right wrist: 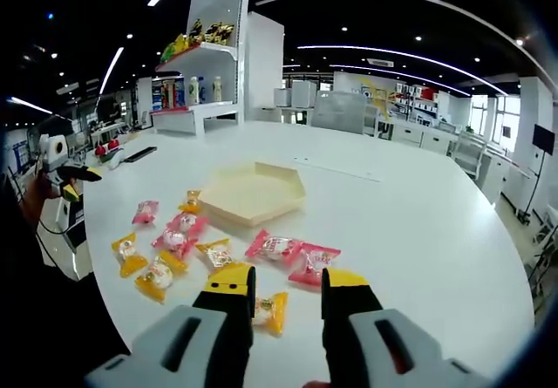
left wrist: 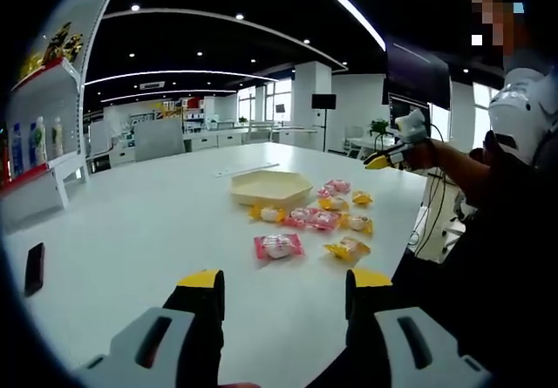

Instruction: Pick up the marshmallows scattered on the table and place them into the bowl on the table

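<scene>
Step in hand: first pick. The right gripper (right wrist: 279, 288), jaws spread, hovers over a yellow marshmallow (right wrist: 271, 310) near the bowl (right wrist: 253, 193); next, descend and pinch. Left gripper (left wrist: 285, 288) is spread, empty.

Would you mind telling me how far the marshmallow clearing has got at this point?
Nothing looks done yet: the pale hexagonal bowl appears empty. About nine pink and yellow wrapped marshmallows still lie scattered on the white table. Nothing is in hand; the right gripper is open above a yellow-wrapped marshmallow, and the left gripper is open too. All the picking remains.
</scene>
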`<act>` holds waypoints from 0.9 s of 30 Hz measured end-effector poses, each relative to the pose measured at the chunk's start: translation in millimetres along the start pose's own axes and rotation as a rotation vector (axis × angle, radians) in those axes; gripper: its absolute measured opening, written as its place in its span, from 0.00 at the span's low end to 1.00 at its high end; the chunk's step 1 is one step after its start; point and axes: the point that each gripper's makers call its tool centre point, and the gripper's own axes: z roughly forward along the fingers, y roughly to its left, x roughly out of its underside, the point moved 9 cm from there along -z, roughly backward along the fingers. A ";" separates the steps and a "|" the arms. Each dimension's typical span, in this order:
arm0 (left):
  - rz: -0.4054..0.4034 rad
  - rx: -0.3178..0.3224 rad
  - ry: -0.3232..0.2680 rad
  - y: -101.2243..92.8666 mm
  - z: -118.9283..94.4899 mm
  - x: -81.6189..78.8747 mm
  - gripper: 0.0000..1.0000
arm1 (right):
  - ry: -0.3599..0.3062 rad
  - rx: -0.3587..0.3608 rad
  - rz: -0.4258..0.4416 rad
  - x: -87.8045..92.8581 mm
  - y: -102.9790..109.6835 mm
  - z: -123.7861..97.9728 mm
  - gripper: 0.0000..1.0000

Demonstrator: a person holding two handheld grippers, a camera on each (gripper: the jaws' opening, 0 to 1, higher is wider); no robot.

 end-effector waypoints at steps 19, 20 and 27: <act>0.002 0.003 0.005 0.4 -0.1 1.2 0.56 | 0.041 0.024 -0.008 5.3 -9.1 20.7 0.31; 0.003 0.003 0.006 0.5 -0.2 1.3 0.56 | 0.045 0.028 -0.013 5.8 -9.8 21.6 0.31; 0.000 0.006 0.008 -0.2 0.0 2.5 0.56 | 0.047 0.024 -0.004 6.7 -10.3 27.9 0.31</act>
